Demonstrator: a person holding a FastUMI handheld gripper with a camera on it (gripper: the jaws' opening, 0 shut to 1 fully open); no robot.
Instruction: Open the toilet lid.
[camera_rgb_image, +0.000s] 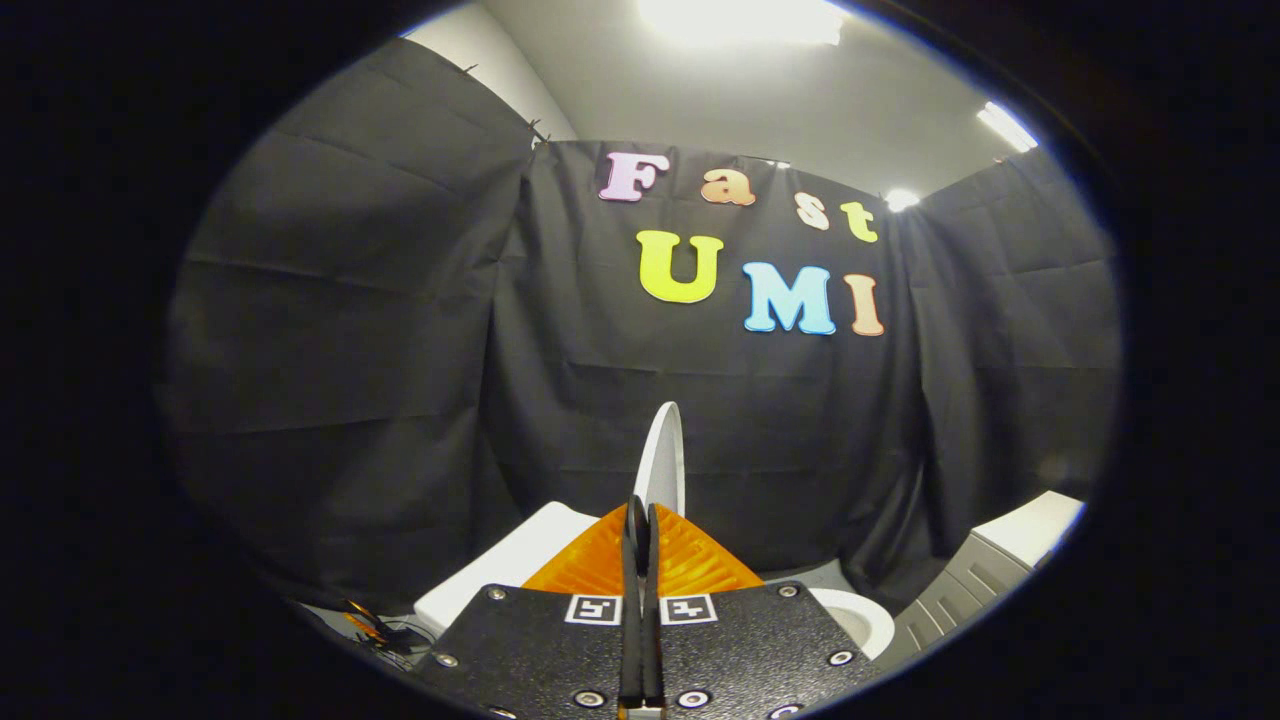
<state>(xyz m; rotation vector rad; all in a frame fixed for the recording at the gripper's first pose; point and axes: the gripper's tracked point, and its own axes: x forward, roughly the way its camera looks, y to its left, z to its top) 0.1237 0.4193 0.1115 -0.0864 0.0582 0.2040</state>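
Note:
The white toilet lid (663, 455) stands raised and almost upright, seen edge-on, rising just beyond my fingertips. My gripper (640, 520) is shut, its two orange fingers (590, 565) pressed flat together with nothing visible between them. The white toilet tank (505, 570) sits to the left behind the fingers. Part of the bowl's rim (865, 618) shows low on the right, past the gripper's black plate. The lid's lower part is hidden behind the fingers.
A grey cabinet with a white top (985, 575) stands to the right of the toilet. Some orange and black cables (375, 628) lie low on the left. Black cloth walls close the booth on three sides.

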